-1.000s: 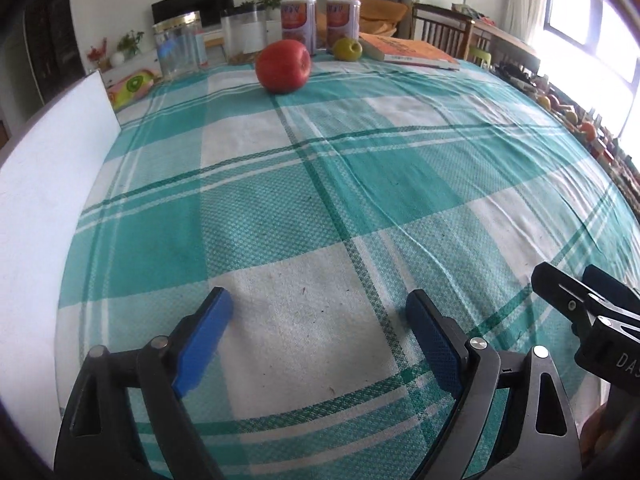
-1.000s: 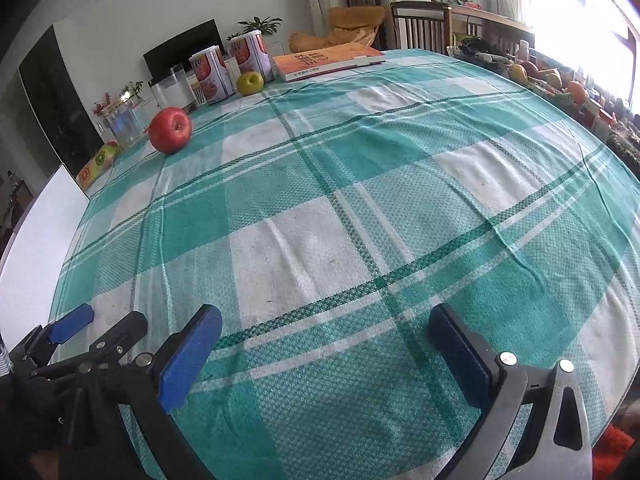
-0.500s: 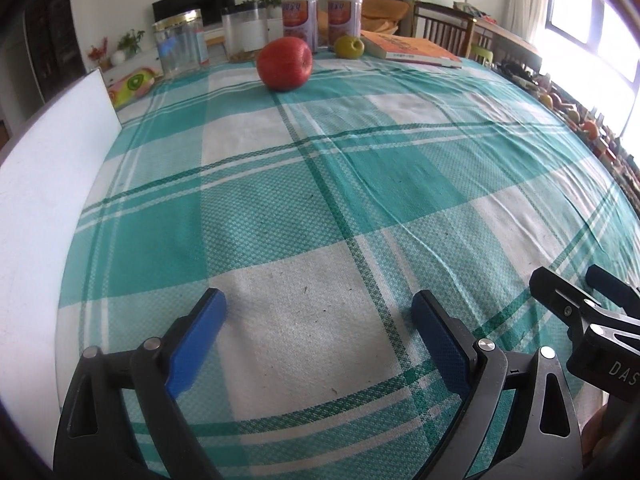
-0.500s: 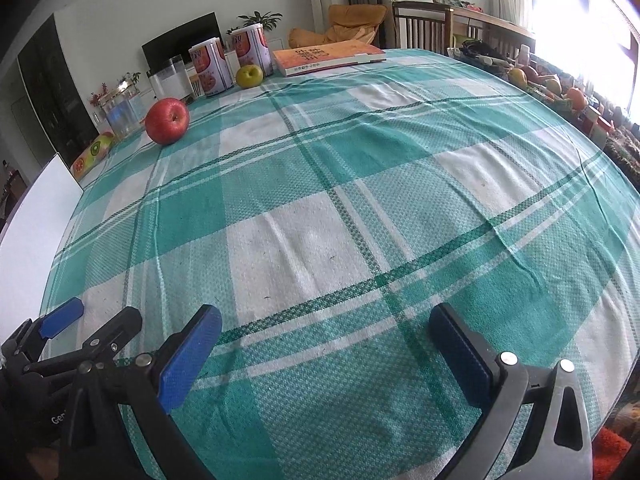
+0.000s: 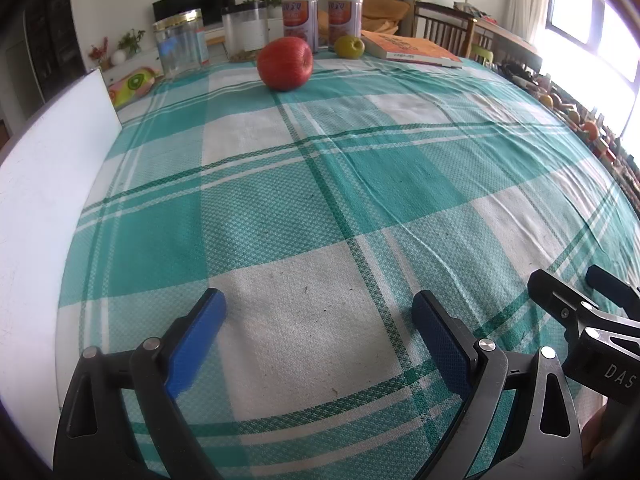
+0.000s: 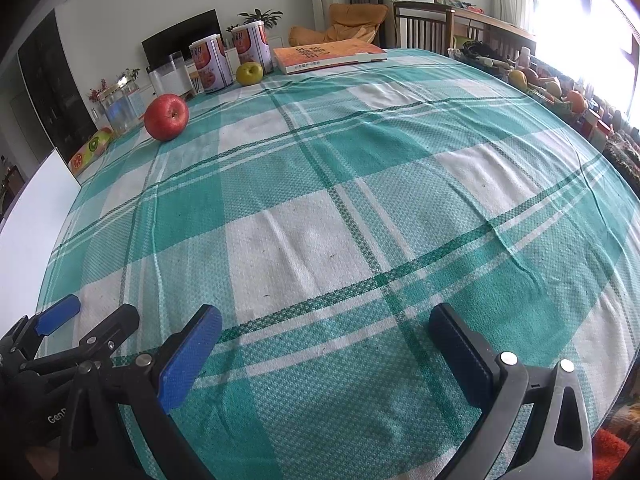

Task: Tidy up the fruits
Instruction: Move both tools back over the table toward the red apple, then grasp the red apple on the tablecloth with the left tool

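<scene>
Behind the bench (image 5: 400, 184) stood a living room with a dark screen, some plants and a bright window, and the bench itself was covered by a green and white checked cloth. Compared with a second before, very little had changed: both claws had shifted only a little over the near edge, and the fruits had not moved at all. The left claw (image 5: 318, 322) was wide open with nothing between its blue pads, low over a white square of the cloth. The right claw (image 6: 326, 334) was wide open and empty too, just beside the left one, and each was visible at the edge of the other's view. The red apple (image 5: 285, 63) lay at the far side of the bench, well apart from both claws. The green apple (image 5: 349, 46) lay further back, just beside two printed cans (image 5: 300, 20) and near the orange book (image 5: 408, 50). Two clear jars (image 5: 182, 48) stood to the left of the cans, and a white board (image 5: 44, 208) stood along the left edge. In my judgement the task was only at its start, because no fruit had been reached yet. A long move forward seemed to be needed, probably to the red apple first, since it was nearer and had free space around it.
</scene>
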Demonstrator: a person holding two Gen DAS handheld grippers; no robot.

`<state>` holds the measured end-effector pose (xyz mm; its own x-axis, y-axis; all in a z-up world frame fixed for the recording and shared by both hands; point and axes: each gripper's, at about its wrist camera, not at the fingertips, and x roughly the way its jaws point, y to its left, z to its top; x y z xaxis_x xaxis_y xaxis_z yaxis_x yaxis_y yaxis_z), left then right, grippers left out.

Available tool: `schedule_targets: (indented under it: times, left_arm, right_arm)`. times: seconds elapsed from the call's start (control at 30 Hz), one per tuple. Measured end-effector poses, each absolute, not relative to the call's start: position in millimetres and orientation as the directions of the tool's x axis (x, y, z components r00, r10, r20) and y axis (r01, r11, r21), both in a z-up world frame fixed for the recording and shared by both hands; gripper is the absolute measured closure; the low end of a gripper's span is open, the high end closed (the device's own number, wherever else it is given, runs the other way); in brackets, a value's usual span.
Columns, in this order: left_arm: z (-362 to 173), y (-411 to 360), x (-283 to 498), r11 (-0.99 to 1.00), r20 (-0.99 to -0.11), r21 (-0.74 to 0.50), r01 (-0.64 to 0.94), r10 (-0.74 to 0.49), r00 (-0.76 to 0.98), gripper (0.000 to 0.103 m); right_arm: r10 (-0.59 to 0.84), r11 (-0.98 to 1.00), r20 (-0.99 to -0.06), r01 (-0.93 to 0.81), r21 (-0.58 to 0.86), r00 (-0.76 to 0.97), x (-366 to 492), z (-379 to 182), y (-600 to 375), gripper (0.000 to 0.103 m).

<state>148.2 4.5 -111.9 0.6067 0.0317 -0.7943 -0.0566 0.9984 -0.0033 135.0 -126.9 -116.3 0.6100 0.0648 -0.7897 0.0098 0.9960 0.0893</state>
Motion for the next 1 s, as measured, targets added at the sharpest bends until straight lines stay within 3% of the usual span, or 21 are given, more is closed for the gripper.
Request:
schedule_targets:
  times: [1.0]
  left_arm:
    - [-112.0, 4.0, 150.1, 0.999, -0.803, -0.004, -0.048, 0.026, 0.595, 0.008]
  right_arm:
    - [0.049, 0.998, -0.796, 0.006, 0.066, 0.603, 135.0, -117.6, -124.8, 0.0]
